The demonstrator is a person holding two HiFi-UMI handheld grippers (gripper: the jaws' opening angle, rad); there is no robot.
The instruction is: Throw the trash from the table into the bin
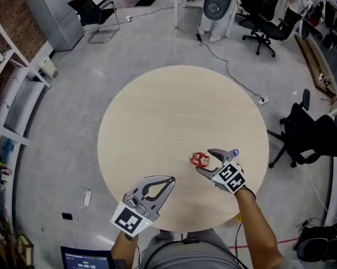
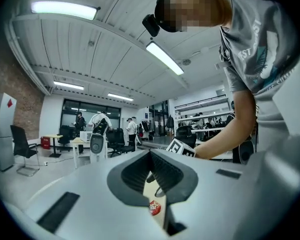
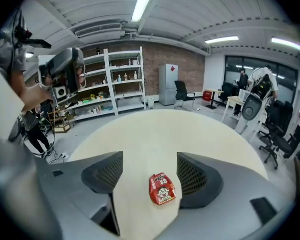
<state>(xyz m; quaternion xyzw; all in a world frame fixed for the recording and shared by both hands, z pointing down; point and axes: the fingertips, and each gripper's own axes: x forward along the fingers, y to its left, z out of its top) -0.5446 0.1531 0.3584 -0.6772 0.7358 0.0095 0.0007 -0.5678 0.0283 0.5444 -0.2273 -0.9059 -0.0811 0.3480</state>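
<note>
A small red snack packet (image 1: 199,159) lies flat on the round beige table (image 1: 174,111), toward its near right side. My right gripper (image 1: 204,161) is open just behind it, a finger on either side. In the right gripper view the packet (image 3: 161,188) rests on the tabletop between the wide-apart jaws, close to the right one, and neither pad touches it. My left gripper (image 1: 169,180) hovers over the table's near edge with its fingertips together and nothing in them. Through its jaws the left gripper view shows the packet (image 2: 154,207). No bin is in view.
A black office chair (image 1: 303,133) stands close to the table's right side. A cable runs across the floor to a power strip (image 1: 262,100) beyond the far right edge. White shelves (image 1: 5,94) line the left wall, and a grey cabinet (image 1: 56,13) stands far left.
</note>
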